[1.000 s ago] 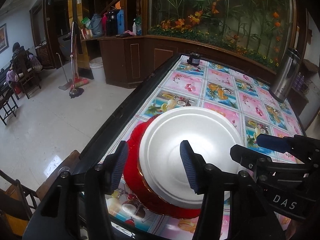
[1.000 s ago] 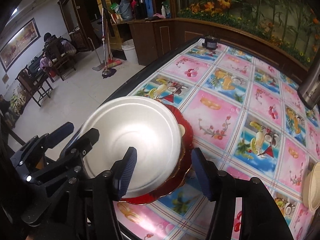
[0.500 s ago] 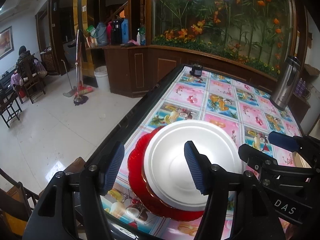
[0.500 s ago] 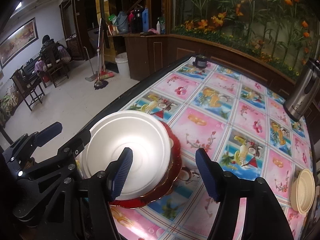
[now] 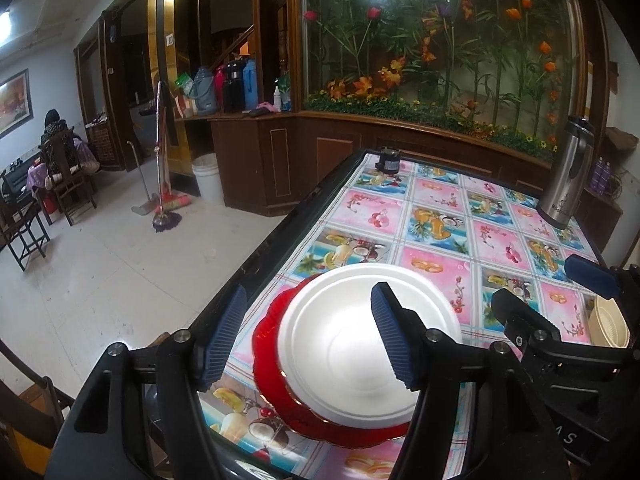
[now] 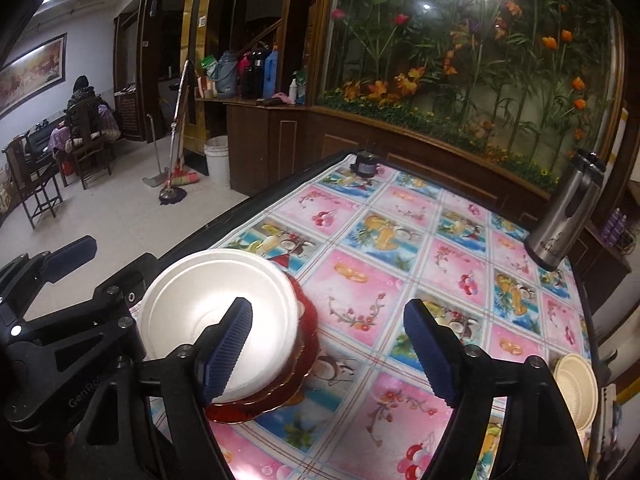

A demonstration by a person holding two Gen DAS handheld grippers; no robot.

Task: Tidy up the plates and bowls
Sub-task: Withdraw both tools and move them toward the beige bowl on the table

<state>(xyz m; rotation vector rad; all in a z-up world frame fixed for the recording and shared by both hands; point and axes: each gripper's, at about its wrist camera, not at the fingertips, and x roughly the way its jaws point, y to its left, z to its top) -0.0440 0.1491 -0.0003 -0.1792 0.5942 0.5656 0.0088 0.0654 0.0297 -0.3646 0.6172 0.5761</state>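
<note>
Both tools spread wide, nothing pinched. My left tool [image 5: 308, 340] hangs over the white foam plate [image 5: 360, 344], which sits on top of the red plate [image 5: 268, 344] near the worktop [image 5: 440, 208] edge closest to me. In the left view the white plate's left rim falls in the gap between the fingers, with the right finger crossing in front of the plate's middle; height above it I cannot tell, no contact visible.

My right tool [image 6: 332, 352] is to the right of that stack: its left finger overlaps the white foam plate [image 6: 216, 312], and its right finger is over bare cloth.

The cream bowl [image 6: 576, 392] lies well to the right of the stack, near the right-hand edge of the worktop and just beyond the right tool's right finger. Judging by that, the right tool is nearer to it; the left is on the far side of the stack. The bowl is round, so there is no long axis to line up; it needs a rim pinch.

Farther away from the stack: a steel thermos [image 6: 568, 216] at far right and a small dark jar [image 6: 366, 164] at the far end.
</note>
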